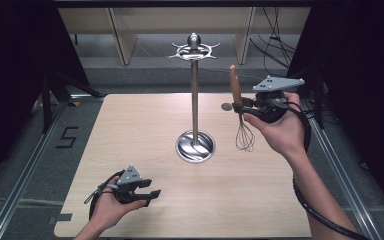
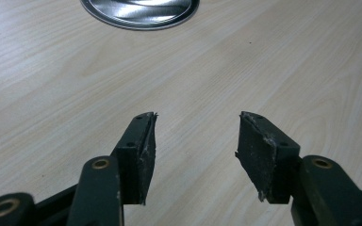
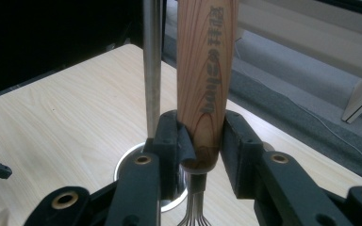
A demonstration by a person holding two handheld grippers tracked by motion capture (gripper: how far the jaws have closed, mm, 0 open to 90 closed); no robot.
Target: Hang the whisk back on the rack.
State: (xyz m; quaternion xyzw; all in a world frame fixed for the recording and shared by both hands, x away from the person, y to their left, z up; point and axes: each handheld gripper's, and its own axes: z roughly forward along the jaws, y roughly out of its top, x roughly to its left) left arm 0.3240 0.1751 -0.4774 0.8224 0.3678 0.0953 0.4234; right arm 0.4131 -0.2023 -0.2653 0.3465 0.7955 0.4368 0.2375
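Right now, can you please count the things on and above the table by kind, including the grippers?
Whisk with wooden handle: 1
Metal hanging stand: 1
Grippers: 2, the left gripper empty with fingers apart, the right gripper shut on the whisk handle
Total: 4

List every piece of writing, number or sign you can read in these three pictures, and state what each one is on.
"5": black mark on the floor left of the table.
Lettering burnt along the whisk's wooden handle, clamped in the right gripper: too blurred to read with certainty.
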